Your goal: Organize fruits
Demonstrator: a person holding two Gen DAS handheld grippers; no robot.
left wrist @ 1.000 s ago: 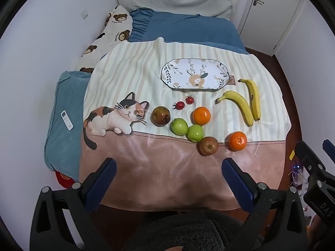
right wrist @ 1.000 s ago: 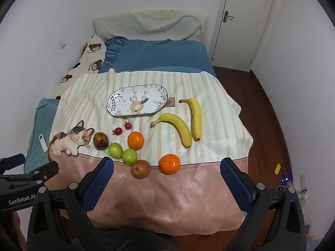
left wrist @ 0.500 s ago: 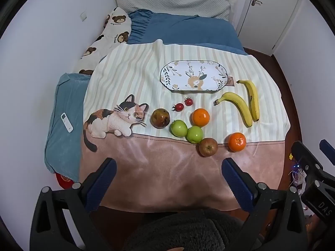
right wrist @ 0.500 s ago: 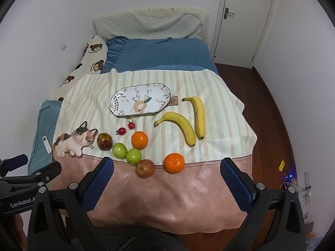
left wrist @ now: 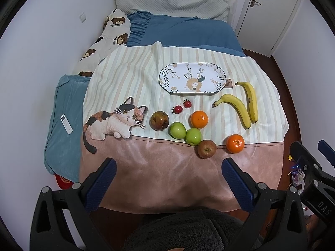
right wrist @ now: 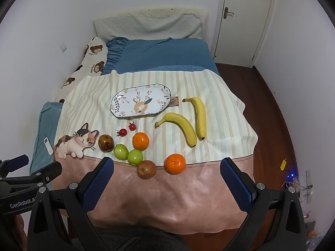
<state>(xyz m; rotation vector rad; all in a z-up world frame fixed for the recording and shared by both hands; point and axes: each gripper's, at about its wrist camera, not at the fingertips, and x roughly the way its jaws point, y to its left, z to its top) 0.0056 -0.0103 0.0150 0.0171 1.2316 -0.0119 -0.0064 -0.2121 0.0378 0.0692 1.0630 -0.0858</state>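
Observation:
An empty oval floral plate point(left wrist: 192, 80) point(right wrist: 140, 104) lies on a striped blanket on a bed. In front of it sit two small red tomatoes point(left wrist: 181, 106), two oranges point(left wrist: 199, 119) point(left wrist: 235, 143), two green apples point(left wrist: 185, 132), a dark brown apple point(left wrist: 159, 120) and a reddish apple point(left wrist: 206, 148) point(right wrist: 146, 169). Two bananas point(left wrist: 242, 105) point(right wrist: 189, 122) lie at the right. My left gripper point(left wrist: 166, 181) and right gripper point(right wrist: 166, 179) both hang open above the blanket's near pink edge, holding nothing.
A blue quilt point(left wrist: 180, 32), grey pillow point(left wrist: 171, 4) and bear-print pillow point(left wrist: 100, 46) lie behind the plate. A white remote point(left wrist: 66, 124) rests on a blue cushion at the left. A white door point(right wrist: 242, 21) and dark wood floor point(right wrist: 270, 104) are at the right.
Both cameras have shifted slightly, so the bed and fruit sit a little differently in view. No fruit has moved, and both grippers stay open.

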